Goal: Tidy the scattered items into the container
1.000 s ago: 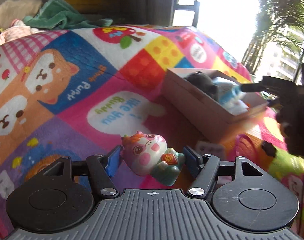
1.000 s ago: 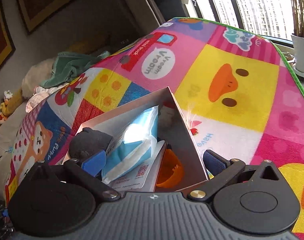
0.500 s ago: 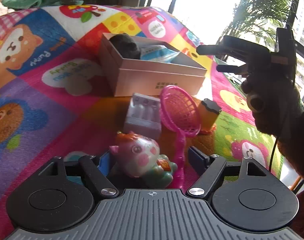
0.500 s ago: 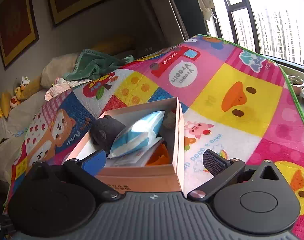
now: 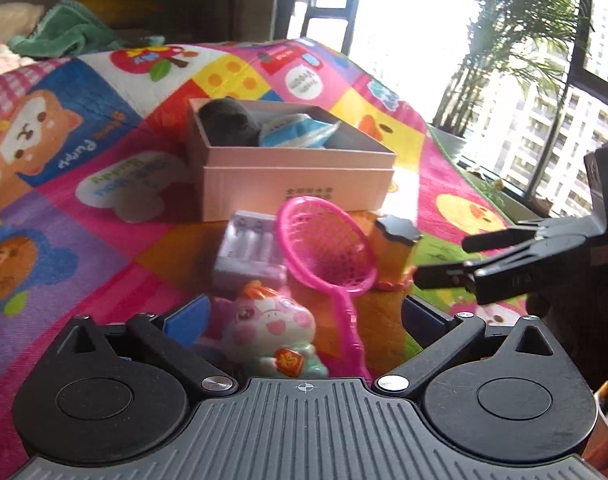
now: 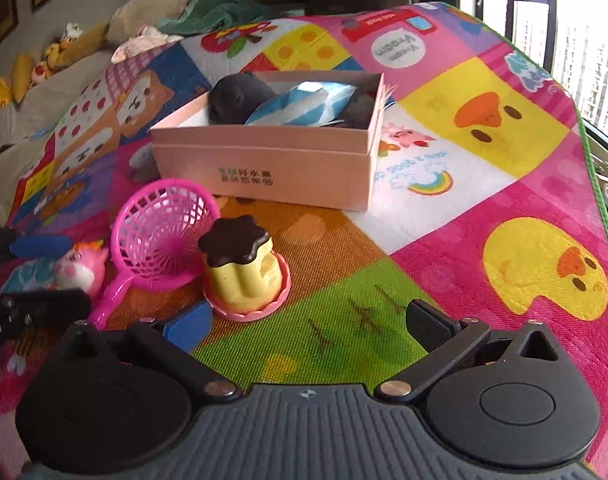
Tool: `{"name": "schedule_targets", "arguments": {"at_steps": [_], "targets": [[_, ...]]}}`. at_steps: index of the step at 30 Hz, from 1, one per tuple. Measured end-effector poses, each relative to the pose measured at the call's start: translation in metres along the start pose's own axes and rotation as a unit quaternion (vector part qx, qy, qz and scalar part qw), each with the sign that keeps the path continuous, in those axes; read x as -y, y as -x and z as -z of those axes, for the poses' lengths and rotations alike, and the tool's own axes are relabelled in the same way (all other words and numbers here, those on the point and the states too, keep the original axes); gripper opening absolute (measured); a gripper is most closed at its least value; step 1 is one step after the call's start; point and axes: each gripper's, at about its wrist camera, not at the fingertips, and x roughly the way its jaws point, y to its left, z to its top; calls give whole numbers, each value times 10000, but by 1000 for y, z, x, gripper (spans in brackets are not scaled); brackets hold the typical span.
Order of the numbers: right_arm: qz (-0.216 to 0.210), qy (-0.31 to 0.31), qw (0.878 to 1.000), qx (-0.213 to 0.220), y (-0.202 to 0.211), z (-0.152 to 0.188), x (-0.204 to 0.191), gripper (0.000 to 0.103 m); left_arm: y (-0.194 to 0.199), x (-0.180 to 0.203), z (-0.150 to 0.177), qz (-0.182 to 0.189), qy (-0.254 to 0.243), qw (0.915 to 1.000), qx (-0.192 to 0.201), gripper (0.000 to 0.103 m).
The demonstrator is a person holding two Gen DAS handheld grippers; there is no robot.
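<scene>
A pink cardboard box [image 5: 296,184] [image 6: 264,168] stands on the play mat and holds a dark plush and a blue-white packet [image 6: 304,104]. In front of it lie a grey battery case [image 5: 250,252], a pink toy net [image 5: 327,252] [image 6: 164,232], a yellow pudding toy [image 5: 395,252] [image 6: 244,272] and a pig figurine [image 5: 272,332] [image 6: 80,268]. My left gripper [image 5: 304,316] is open, its fingers on either side of the figurine. My right gripper [image 6: 307,324] is open and empty, just short of the pudding toy.
The colourful play mat [image 6: 503,184] covers the surface, with its green edge at the right by a window. Green towel [image 5: 68,36] and soft toys [image 6: 44,60] lie at the far end. The right gripper shows in the left wrist view [image 5: 503,264].
Both grippers have pulled back from the box toward the scattered toys. The left jaws, shut on the pig figurine a second ago, have opened wide around it. The right gripper has dropped low.
</scene>
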Motion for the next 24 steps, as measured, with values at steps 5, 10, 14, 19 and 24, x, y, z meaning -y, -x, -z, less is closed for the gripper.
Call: {"name": "schedule_targets", "arguments": {"at_steps": [5,10,14,19,24], "targets": [[-120,482,9987,-95,-35,-26,-12,103,3,-37,-4,-877,822,9919,406,103],[-367,674,9970,-8,-60,-47,-7,103,-1,-62,-5,-1037,1606,9809,346,103],[-491,705,9958,316,-61,-40,-2,103,0,-65,-2,-991,1695,9798,390,103],[-467,699,9959,323,-61,-40,-3,103,-2,-59,-1,-1067,1595,9807,365,103],[-452,716,9959,324,-62,-39,-3,103,-5,-36,-3,-982,837,9912,291,103]]}}
